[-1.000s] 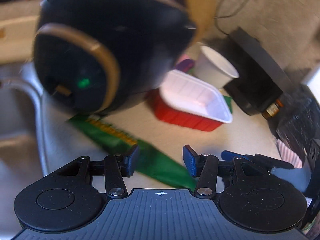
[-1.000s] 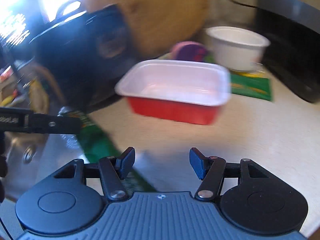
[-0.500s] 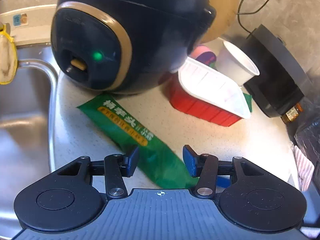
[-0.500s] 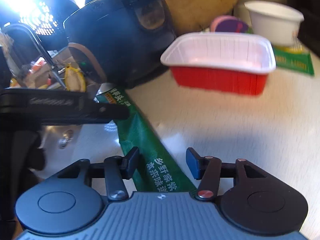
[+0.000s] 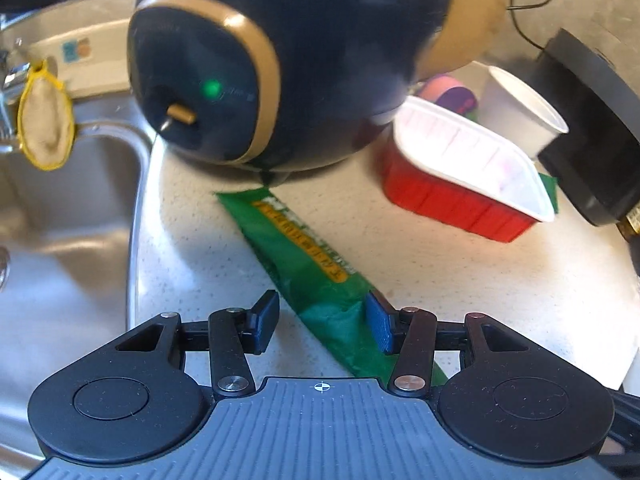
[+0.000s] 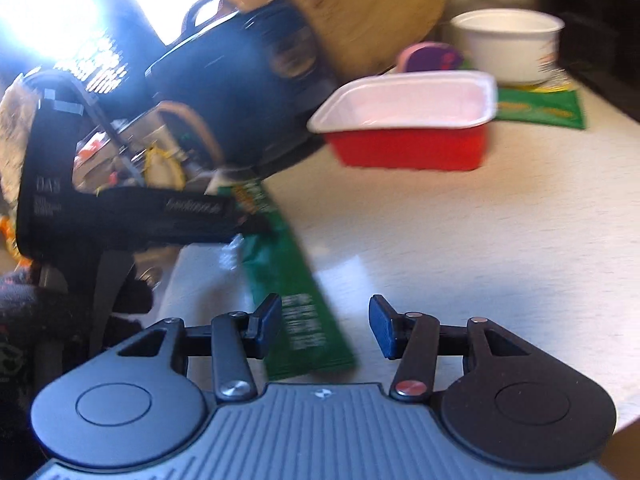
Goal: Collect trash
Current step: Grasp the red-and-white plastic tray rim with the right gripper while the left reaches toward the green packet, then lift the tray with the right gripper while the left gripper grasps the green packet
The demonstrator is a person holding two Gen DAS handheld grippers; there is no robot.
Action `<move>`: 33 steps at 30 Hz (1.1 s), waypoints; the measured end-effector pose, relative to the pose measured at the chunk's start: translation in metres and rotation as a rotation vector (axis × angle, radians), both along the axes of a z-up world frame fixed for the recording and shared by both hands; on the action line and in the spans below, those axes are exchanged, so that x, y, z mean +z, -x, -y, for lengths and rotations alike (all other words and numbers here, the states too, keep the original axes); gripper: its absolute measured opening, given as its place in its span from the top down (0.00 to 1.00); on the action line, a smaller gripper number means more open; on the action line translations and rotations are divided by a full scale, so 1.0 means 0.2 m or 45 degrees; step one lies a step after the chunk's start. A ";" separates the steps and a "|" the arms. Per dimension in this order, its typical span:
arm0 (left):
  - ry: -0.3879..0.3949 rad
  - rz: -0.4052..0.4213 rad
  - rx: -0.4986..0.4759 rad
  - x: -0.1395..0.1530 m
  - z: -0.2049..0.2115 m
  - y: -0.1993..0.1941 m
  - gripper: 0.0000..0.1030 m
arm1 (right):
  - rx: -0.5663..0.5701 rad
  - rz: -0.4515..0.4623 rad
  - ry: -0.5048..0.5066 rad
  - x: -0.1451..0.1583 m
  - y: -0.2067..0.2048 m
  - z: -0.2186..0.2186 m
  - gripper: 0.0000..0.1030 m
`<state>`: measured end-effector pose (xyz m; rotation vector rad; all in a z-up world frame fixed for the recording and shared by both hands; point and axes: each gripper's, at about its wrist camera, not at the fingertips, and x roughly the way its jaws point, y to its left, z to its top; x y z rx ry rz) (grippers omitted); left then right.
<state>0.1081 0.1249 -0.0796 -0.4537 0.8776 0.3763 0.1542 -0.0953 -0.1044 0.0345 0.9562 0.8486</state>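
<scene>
Speckled counter (image 5: 460,280): green wrapper (image 5: 304,248), red tray (image 5: 452,196), dark cooker (image 5: 260,72), white cup (image 5: 520,116) on it.

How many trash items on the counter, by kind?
Green wrappers: 2, the long green wrapper and the green wrapper lying under the cup
Red tray with white inside: 1
White cup: 1
Total: 4

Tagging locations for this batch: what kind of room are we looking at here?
Most likely a home kitchen counter. A stainless sink is set into the speckled worktop, a dark rice cooker stands beside it, and food litter lies around: a green wrapper and a red tray.
</scene>
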 end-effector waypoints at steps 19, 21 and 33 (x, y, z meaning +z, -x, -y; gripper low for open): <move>0.060 0.041 -0.245 -0.01 0.16 -0.02 0.49 | -0.415 0.011 0.098 0.03 -0.85 -0.12 0.46; 0.094 0.051 -0.239 -0.02 0.14 -0.01 0.49 | -0.378 -0.039 0.142 -0.02 -0.91 -0.15 0.74; 0.128 0.070 -0.310 -0.02 0.20 -0.13 0.49 | -0.595 -0.020 0.200 -0.02 -0.62 0.40 0.94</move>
